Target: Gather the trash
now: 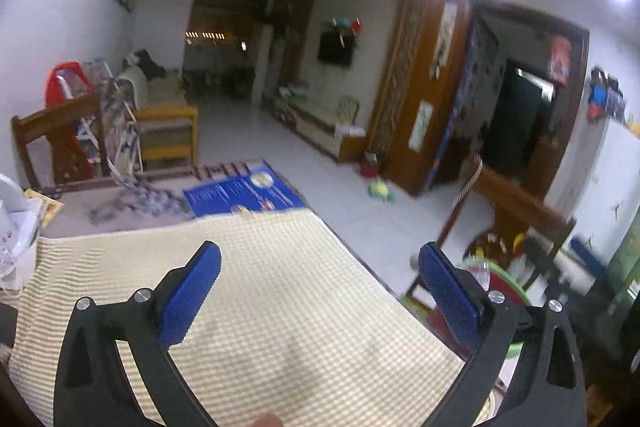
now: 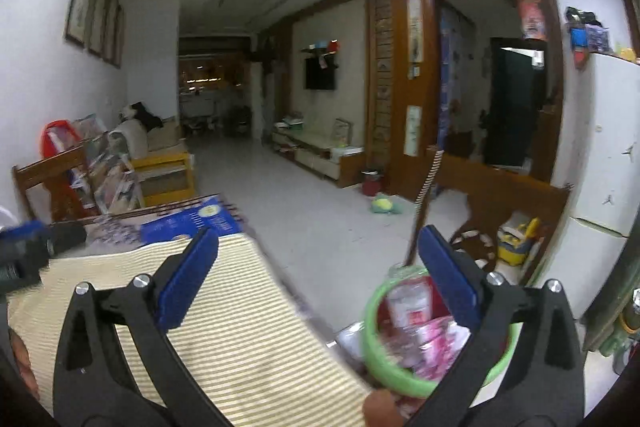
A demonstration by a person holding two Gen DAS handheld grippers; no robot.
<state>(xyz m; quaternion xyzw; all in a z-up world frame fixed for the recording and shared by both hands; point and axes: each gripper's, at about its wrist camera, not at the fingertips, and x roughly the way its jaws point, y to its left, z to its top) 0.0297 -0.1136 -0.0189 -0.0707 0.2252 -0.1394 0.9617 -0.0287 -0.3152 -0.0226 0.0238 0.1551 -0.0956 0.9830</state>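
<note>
Left to right. The left gripper (image 1: 320,275) stands with jaws spread wide and nothing between them; below it lies only the checked tablecloth (image 1: 280,307), bare where it shows. At the cloth's far edge lies a blue printed sheet (image 1: 244,193), flat, too blurred to class as trash or not.

The right gripper (image 2: 318,259) is likewise released and empty, over the striped cloth's right-hand edge. The green-rimmed bin (image 2: 374,339) sits below and right of the table edge, directly under the right finger (image 2: 450,279), mouth upward. It holds the trash (image 2: 416,331): white and pink wrappers, heaped, with no clear long axis. In the left wrist view the same bin (image 1: 506,281) shows only as a sliver behind the right finger.

Judgement: the right gripper is the nearer to the bin; any further item must be found on the table to the left.

Hidden or poor: the bin's near rim is cut off by the gripper body; a fingertip (image 2: 382,407) intrudes at the bottom edge; the floor toy (image 2: 384,205) is indistinct, possibly a stuffed animal.
</note>
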